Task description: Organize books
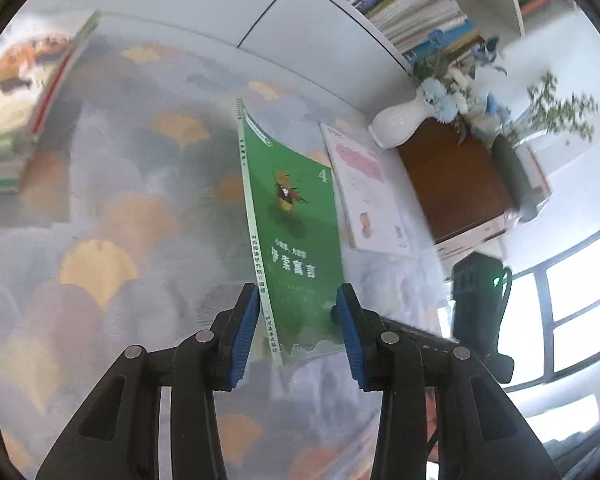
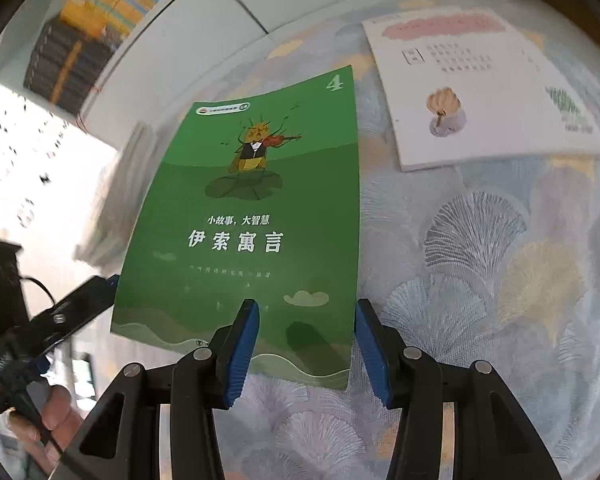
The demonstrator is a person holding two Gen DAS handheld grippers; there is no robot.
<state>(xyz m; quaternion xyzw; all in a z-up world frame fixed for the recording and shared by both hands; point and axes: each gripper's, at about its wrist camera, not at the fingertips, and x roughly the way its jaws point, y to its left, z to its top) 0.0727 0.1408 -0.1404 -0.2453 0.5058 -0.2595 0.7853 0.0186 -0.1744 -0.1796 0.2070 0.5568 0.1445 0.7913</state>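
A thin green book, with a violin-playing insect and a "4" on its cover, is tilted up off the leaf-patterned tablecloth, spine side raised. My left gripper has the book's spine end between its blue pads, which stand well apart around the thin book. In the right wrist view its fingertip meets the book's left edge. My right gripper straddles the lower right corner of the cover, pads wide apart. One of its fingers reaches that corner. I cannot tell what bears the book up.
A white book lies flat beyond the green one. A stack of books sits at the left. A white vase and a wooden box stand nearby, with a filled bookshelf behind. A person's hand holds the left gripper.
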